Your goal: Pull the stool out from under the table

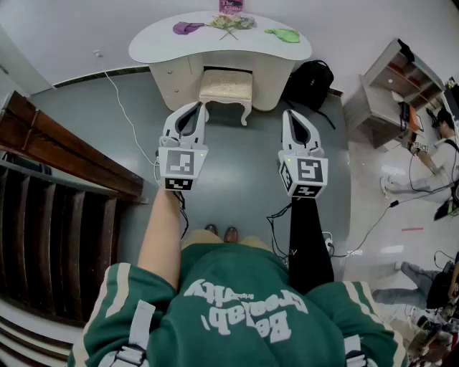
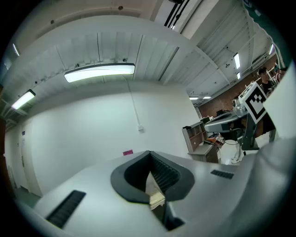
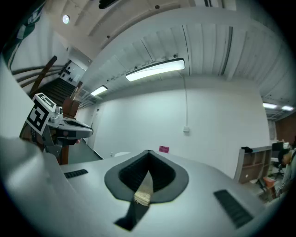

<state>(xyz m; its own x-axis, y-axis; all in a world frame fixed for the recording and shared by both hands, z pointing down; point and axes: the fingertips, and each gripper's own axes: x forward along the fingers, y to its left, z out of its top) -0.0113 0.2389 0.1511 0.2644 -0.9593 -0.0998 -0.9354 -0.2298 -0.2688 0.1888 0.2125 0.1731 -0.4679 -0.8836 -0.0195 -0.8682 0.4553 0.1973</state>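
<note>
Both grippers are shut, jaws pressed together with nothing between them. The left gripper (image 1: pixel 193 107) and the right gripper (image 1: pixel 293 113) are held out side by side in front of the person, each pointing toward the desk. In the left gripper view the left gripper's (image 2: pixel 149 156) ribbed pads meet at the tip, and the right gripper view shows the same for the right gripper (image 3: pixel 148 167). In each of these views a cream sliver shows through the gap under the closed tips.

A grey floor (image 1: pixel 244 165) fills the middle of the head view. A dark wooden staircase (image 1: pixel 50 186) runs down the left side. Against the far white wall stands the white, kidney-shaped desk (image 1: pixel 161 44), with a drawer unit under each end. A pale open shelf unit (image 1: pixel 387 89) stands to the right of it.

The stool (image 1: pixel 226 85), with a cream padded seat and curved white legs, sits between the two drawer units. Its back part is tucked under the desk top, while the front of the seat and the front legs stick out. Neither gripper touches it. A black backpack (image 1: pixel 310 82) leans at the desk's right end.

On the desk lie a purple cloth (image 1: pixel 187 28), a bunch of flowers (image 1: pixel 234 22) and a green cloth (image 1: pixel 285 34). A thin white cable (image 1: pixel 123 107) trails across the floor to the left.
</note>
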